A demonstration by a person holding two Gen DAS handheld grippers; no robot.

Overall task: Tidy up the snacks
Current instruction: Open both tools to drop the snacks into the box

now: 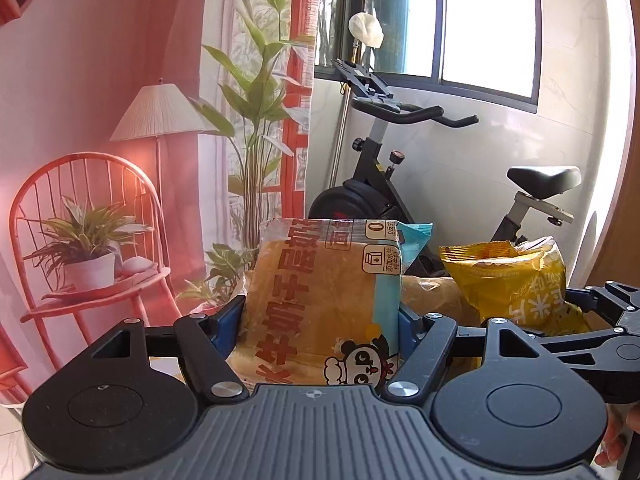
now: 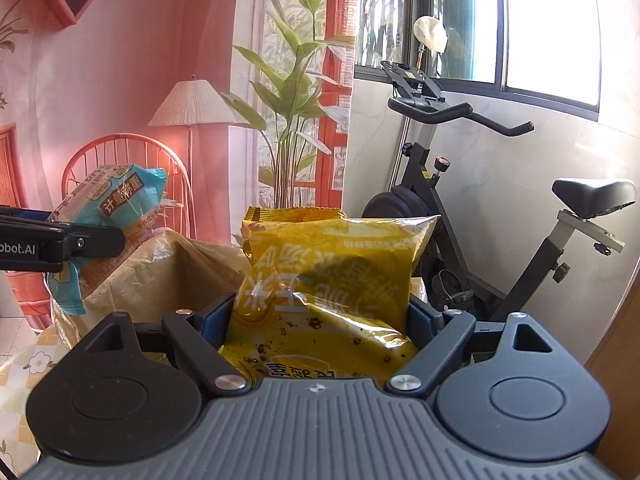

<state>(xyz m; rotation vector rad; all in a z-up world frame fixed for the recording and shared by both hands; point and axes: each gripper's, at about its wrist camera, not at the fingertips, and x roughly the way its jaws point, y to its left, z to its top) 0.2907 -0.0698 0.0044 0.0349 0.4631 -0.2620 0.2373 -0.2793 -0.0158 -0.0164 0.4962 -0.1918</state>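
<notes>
In the left wrist view a clear pack of sliced bread (image 1: pixel 316 300) with red lettering and a blue edge stands upright between my left gripper's (image 1: pixel 322 314) blue pads, which press on both its sides. The right wrist view shows a yellow snack bag (image 2: pixel 332 280) held the same way by my right gripper (image 2: pixel 326 316). Both packs are held in the air side by side, just over a tan bag-lined container (image 2: pixel 168 272). The yellow bag (image 1: pixel 516 280) is to the right of the bread, and the bread pack (image 2: pixel 120 204) shows at the left in the right wrist view.
An exercise bike (image 2: pixel 440 200) stands behind the container under a window. A printed backdrop with a chair, lamp and plants (image 1: pixel 120 160) covers the wall at left. A flowered tablecloth (image 2: pixel 24 368) lies at the lower left.
</notes>
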